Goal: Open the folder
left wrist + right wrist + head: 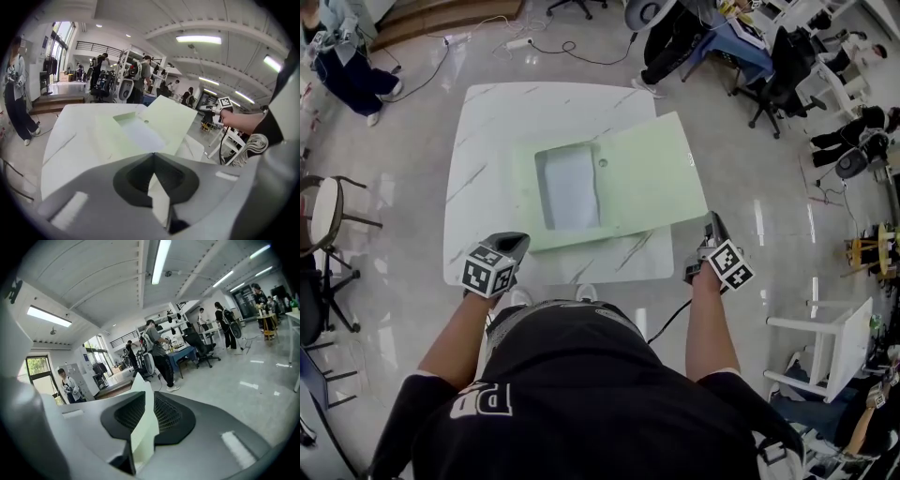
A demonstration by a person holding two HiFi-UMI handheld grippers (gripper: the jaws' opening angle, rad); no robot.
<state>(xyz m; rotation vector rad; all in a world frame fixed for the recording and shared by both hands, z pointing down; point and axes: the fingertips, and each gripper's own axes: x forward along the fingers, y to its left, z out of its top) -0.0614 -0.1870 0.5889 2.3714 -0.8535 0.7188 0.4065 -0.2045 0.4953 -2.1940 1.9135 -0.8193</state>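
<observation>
**Folder [628,187] partly opened on the white counter [487,122], held at its two near corners.**

Nearest, the left hand-held gripper [516,240] is pressed together on the near left corner of the folder's lower leaf [525,197], which rests on the counter. The right hand-held gripper [711,225] is pinched on the near right corner of the cover [666,164]; its pads appear to bear on the sheet, though the contact is partly obscured. The cover is raised and tilted, overhanging the counter's right edge. Beyond, a pale insert [569,187] is exposed inside. Standing people [157,352] are seen farther off.
</observation>
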